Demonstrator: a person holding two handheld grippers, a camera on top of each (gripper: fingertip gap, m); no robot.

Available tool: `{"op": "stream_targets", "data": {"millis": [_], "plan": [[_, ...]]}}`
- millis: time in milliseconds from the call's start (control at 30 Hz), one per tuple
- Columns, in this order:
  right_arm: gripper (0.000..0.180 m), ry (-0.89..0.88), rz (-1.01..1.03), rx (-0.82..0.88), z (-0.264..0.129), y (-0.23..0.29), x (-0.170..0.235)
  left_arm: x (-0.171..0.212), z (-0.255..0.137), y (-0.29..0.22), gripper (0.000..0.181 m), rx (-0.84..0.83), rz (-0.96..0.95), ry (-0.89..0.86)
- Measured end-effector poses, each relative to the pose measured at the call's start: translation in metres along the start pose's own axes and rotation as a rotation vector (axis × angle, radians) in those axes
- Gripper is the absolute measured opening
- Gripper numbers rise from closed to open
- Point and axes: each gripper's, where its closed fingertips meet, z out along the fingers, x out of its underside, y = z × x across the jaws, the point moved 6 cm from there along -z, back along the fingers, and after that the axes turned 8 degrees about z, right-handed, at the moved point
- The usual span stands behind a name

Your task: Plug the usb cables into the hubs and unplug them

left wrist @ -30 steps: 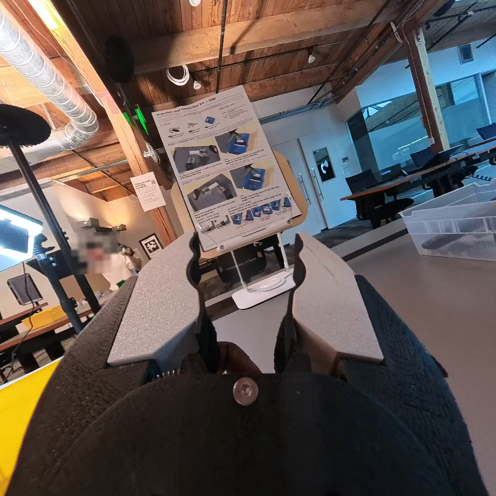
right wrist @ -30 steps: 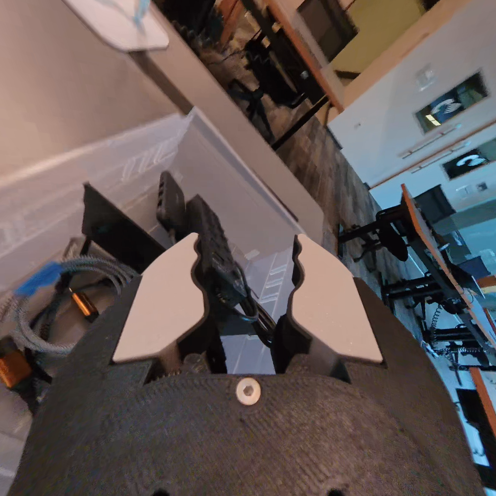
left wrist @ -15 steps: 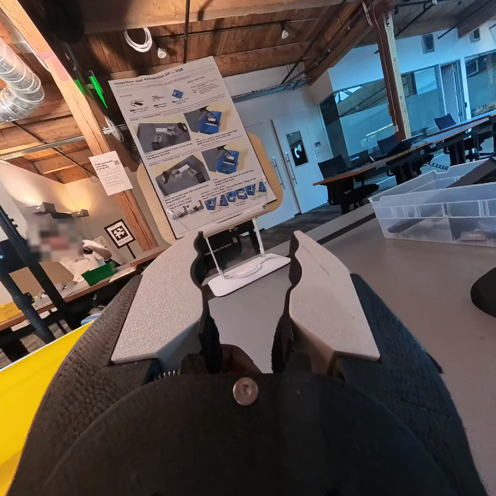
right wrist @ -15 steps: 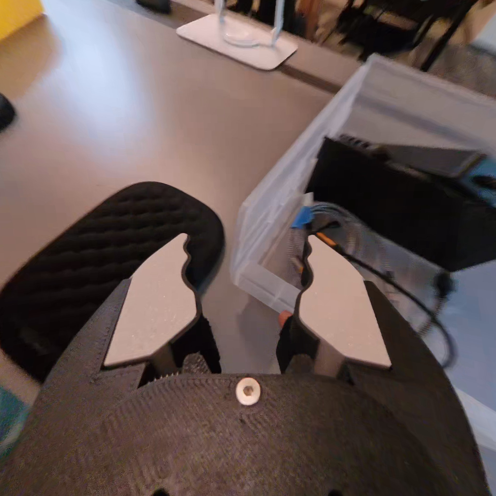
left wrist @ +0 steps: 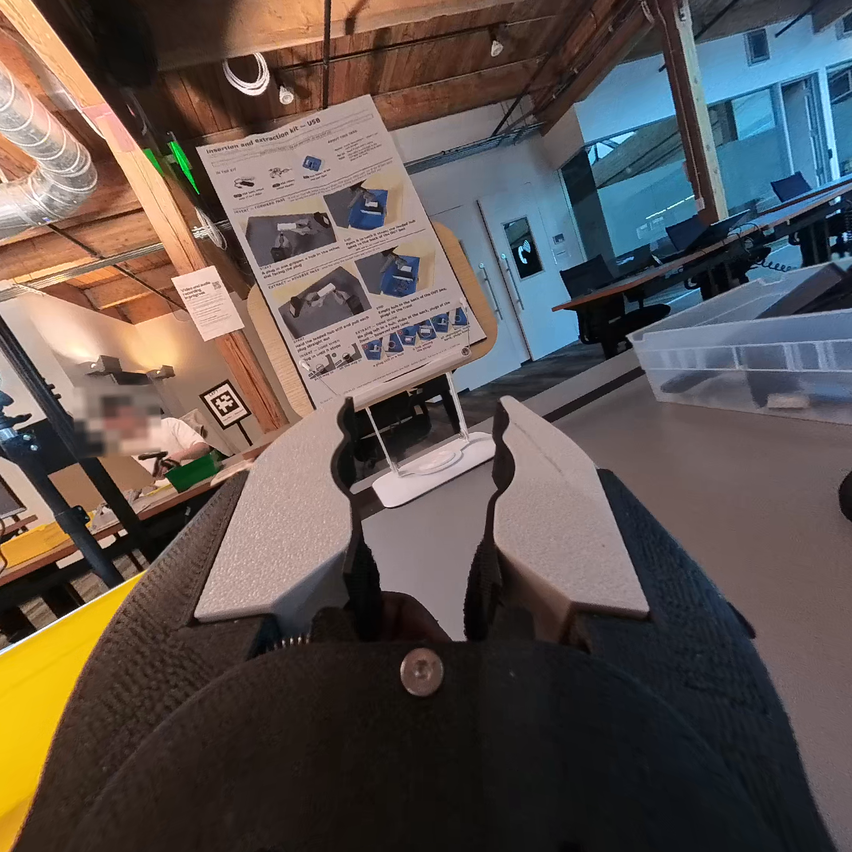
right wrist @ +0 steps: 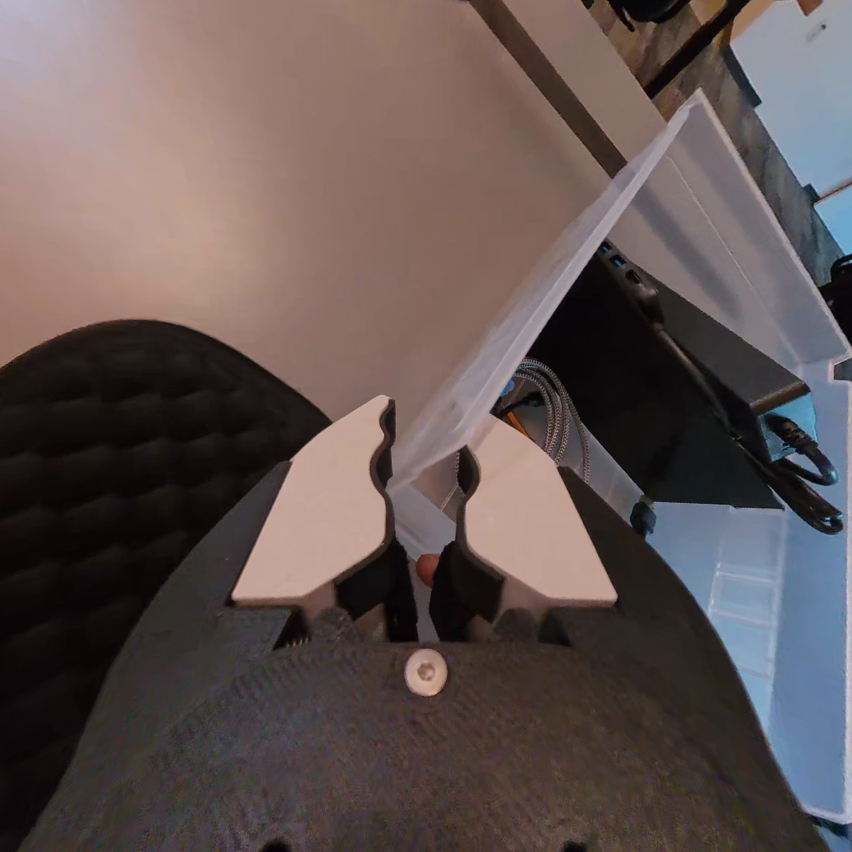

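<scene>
Straddling the near wall of the clear bin (right wrist: 544, 322), the right gripper (right wrist: 426, 454) has its 2 fingers narrowly apart, with the plastic between them; whether they clamp it I cannot tell. Inside the bin lie a braided grey cable (right wrist: 560, 405) just beyond the fingertips and a black hub (right wrist: 645, 295) farther back. A black pad (right wrist: 115, 461) sits left. The left gripper (left wrist: 419, 424) hovers open and empty over the table (left wrist: 691, 484), facing an instruction sheet (left wrist: 336, 249) on its stand.

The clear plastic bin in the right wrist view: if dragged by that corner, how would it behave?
The clear plastic bin probably slides easily on the smooth table. Its thin wall may flex where the right gripper straddles it. The braided cable inside looks floppy and would likely shift.
</scene>
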Motion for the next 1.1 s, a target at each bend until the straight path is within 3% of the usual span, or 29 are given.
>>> {"op": "stream_targets", "data": {"millis": [300,733,967,1100], "plan": [[0.025,-0.034,-0.04,-0.056,0.039,0.037,-0.054,0.001,0.0,0.001,0.057,-0.003,0.012,0.01],[0.027,-0.127,-0.097,-0.244,0.048,0.127,-0.111,-0.004,-0.001,0.011,0.057,0.001,0.009,0.033],[0.037,-0.166,-0.206,-0.324,0.049,0.169,-0.132,-0.029,-0.023,0.061,0.063,0.011,0.003,0.056],[0.04,-0.16,-0.271,-0.325,0.048,0.188,-0.141,-0.022,-0.054,0.114,0.067,-0.102,0.093,0.178]]}}
